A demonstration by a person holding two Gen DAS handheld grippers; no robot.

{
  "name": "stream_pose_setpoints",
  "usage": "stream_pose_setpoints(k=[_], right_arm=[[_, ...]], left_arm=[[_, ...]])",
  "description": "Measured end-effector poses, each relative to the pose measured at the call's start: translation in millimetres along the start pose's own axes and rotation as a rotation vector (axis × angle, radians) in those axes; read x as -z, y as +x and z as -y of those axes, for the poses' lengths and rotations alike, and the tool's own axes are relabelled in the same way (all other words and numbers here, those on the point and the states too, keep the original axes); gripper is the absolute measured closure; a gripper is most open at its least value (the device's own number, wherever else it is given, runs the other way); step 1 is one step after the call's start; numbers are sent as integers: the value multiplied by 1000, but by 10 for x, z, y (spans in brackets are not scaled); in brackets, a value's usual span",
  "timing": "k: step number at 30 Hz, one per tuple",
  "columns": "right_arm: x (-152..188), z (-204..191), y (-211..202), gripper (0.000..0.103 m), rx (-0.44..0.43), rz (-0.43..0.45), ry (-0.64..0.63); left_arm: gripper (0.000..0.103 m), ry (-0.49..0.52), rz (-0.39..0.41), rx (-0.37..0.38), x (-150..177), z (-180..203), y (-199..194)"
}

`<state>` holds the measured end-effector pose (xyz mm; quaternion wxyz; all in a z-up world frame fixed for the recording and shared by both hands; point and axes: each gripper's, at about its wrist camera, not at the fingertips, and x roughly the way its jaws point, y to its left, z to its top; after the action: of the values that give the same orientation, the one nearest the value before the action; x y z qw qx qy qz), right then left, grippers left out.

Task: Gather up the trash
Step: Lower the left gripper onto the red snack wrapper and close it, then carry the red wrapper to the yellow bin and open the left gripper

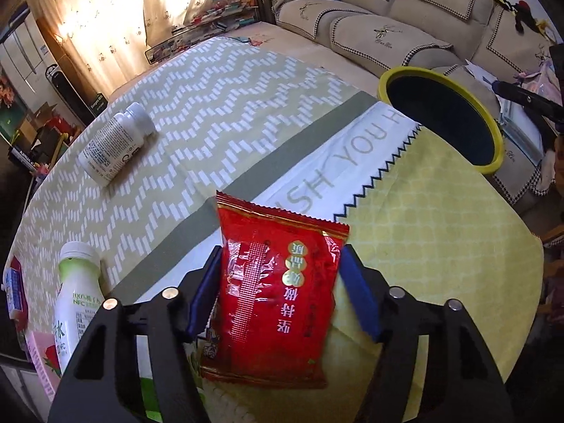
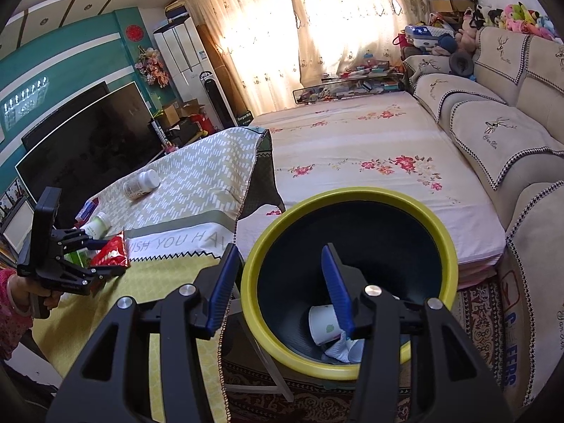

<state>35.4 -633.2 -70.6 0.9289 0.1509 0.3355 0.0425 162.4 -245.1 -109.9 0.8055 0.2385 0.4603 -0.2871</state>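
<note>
My left gripper (image 1: 278,264) is shut on a red snack packet (image 1: 278,289) and holds it above the table; the packet also shows in the right wrist view (image 2: 112,252), with the left gripper (image 2: 105,257) around it. A yellow-rimmed dark trash bin (image 1: 440,120) stands past the table's far right edge. My right gripper (image 2: 278,264) is open and empty over the bin's rim (image 2: 268,239). A paper cup (image 2: 322,322) and crumpled white paper lie inside the bin. A white pill bottle (image 1: 118,141) lies on its side on the table. A green-white drink bottle (image 1: 75,292) stands at the near left.
The table (image 1: 229,105) has a patterned cloth. A red and blue pack (image 1: 14,292) and a pink item (image 1: 42,356) lie at its left edge. A sofa (image 1: 387,17) and a flowered mattress (image 2: 370,141) lie behind the bin. A TV (image 2: 88,141) stands at left.
</note>
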Motion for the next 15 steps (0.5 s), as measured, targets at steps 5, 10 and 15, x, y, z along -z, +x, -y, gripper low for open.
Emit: stream_pose_setpoints(k=[5,10,15], right_arm=[[19,3,-20,56,-11,10,7],[25,38,-66,56,-10,20,16],[49,94,-133,56,0,34,31]], left_arm=[[58,22,16,23,64,140,-82],[59,25,21,43,102,235,-142],[59,36,57,49,19,320,-293]])
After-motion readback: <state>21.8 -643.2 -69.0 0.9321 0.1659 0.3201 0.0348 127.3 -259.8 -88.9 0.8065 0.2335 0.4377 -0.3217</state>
